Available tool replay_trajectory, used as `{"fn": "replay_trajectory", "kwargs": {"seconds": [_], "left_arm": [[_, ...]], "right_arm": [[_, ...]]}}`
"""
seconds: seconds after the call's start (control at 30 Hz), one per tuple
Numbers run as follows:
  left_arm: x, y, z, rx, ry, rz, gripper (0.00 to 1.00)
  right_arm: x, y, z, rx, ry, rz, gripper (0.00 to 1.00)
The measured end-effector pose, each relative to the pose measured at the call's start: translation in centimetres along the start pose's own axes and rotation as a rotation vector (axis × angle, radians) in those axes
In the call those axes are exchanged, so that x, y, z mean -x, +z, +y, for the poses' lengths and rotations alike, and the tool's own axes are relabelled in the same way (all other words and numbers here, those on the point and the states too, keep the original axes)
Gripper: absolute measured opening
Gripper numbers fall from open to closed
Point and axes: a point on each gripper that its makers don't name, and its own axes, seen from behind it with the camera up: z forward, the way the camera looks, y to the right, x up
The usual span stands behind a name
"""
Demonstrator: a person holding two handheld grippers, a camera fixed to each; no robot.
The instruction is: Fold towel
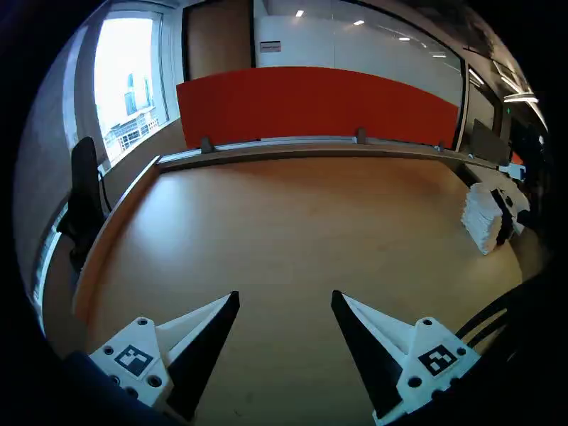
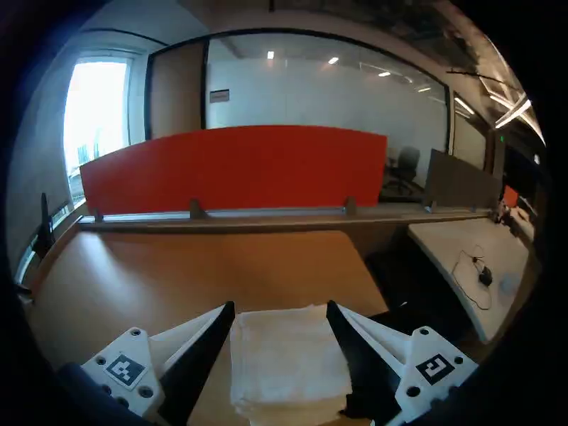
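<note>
**On the desk (image 2: 128, 284): towel (image 2: 287, 362) layers could splay**

Left gripper view: left gripper (image 1: 284, 294) fingers apart over wood, towel (image 1: 484, 221) far right. Right gripper view: right gripper (image 2: 279, 304) spread, towel between its fingers, lower centre; a shallow pinch might lift only top layers.

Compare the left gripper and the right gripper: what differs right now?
The left gripper has bare wooden desk between its fingers. The right gripper has a folded white towel between its fingers.
The left gripper sits over the desk's middle. The right gripper sits nearer the desk's right edge.
Shared: both jaws are spread about equally wide, and both have black fingers on white bodies with square markers.
</note>
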Motion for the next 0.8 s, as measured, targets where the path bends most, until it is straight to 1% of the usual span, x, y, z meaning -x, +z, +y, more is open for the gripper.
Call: {"fn": "replay_trajectory", "kwargs": {"seconds": [0.2,0.4,0.57,0.8], "left_arm": [[-0.7,-0.1,-0.2,0.000,0.000,0.016,0.96],[-1.6,-0.1,-0.3,-0.005,0.002,0.038,0.97],[-3.1,-0.4,-0.9,-0.020,0.003,0.079,0.96],[-5.7,-0.6,-1.6,-0.033,0.003,0.142,0.97]], "right_arm": [[-1.3,-1.5,0.3,0.023,0.028,0.092,1.00],[-2.1,-2.5,0.7,0.046,0.042,0.146,1.00],[-3.2,-3.5,0.6,0.064,0.035,0.195,1.00],[-5.3,-5.4,-0.1,0.079,0.019,0.273,1.00]]}}
